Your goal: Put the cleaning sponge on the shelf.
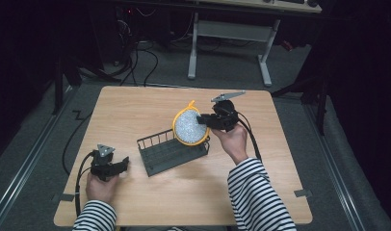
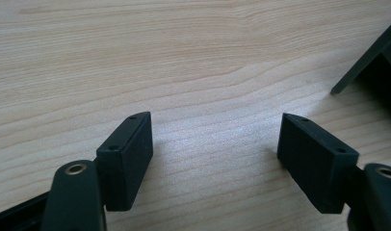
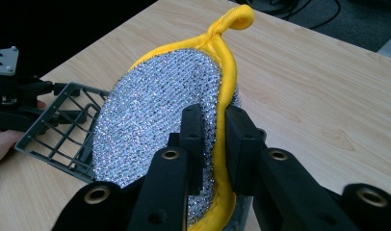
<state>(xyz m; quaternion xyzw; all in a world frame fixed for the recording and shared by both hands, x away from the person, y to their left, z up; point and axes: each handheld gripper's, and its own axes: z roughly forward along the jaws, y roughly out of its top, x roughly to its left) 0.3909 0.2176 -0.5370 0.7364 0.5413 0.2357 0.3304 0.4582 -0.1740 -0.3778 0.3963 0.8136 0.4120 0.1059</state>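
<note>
At frame centre, the right gripper has its jaws clamped on the yellow-rimmed scouring pad's edge, above the wire basket; the left gripper's jaws stand wide over bare worktop.

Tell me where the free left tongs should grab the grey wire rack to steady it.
Grip the rack by its near-left end rim, coming level from the left, where the left tongs rest open. The scrubber, clamped in the right tongs, hangs over the far-right end, so that side looks crowded.
</note>
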